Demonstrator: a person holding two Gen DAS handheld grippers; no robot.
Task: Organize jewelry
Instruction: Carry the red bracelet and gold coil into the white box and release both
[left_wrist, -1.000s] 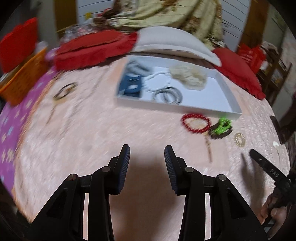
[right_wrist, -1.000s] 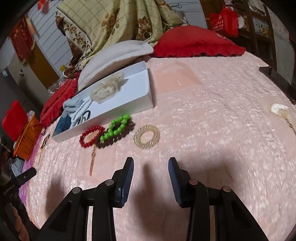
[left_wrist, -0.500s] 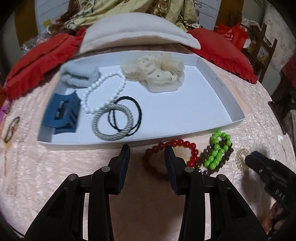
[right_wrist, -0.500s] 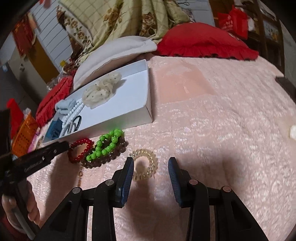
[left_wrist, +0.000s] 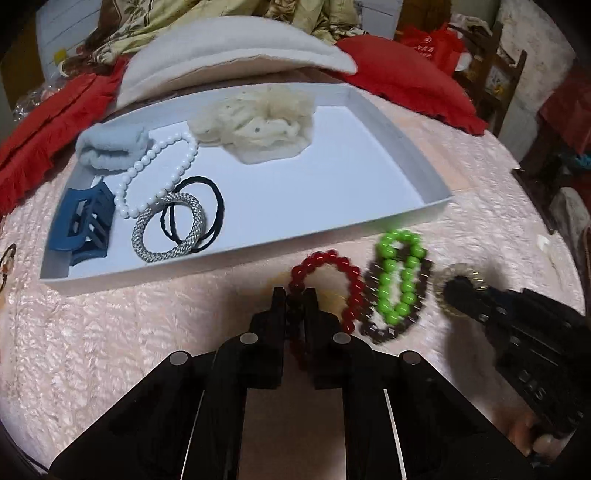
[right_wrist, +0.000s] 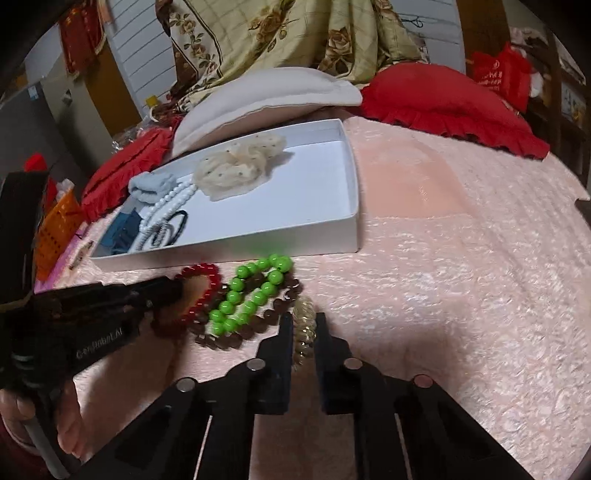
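Note:
On the pink bedspread, in front of the white tray (left_wrist: 258, 251), lie a red bead bracelet (left_wrist: 354, 280), a green bead bracelet (left_wrist: 397, 280) on top of a dark brown one (left_wrist: 388, 334), and a gold spiral hair tie (right_wrist: 304, 314). My left gripper (left_wrist: 294, 295) has its jaws closing onto the near side of the red bracelet, which is pinched between the pads. My right gripper (right_wrist: 303, 321) points down at the spiral tie, jaws closing with the coil squeezed between them. Each gripper shows in the other's view: the left gripper (right_wrist: 173, 291), the right gripper (left_wrist: 454, 291).
In the tray lie a blue claw clip (left_wrist: 85, 225), a white pearl strand (left_wrist: 155, 184), silver and black hair ties (left_wrist: 170, 232), a cream scrunchie (left_wrist: 258, 122) and a light blue one (left_wrist: 110, 147). Red pillows (left_wrist: 406, 85) and a white pillow (left_wrist: 229, 59) lie behind; an orange basket (right_wrist: 55, 229) stands far left.
Both grippers came forward and down to the jewelry in front of the tray. Their jaws went from open to closed, the left on the red bracelet, the right on the spiral tie.

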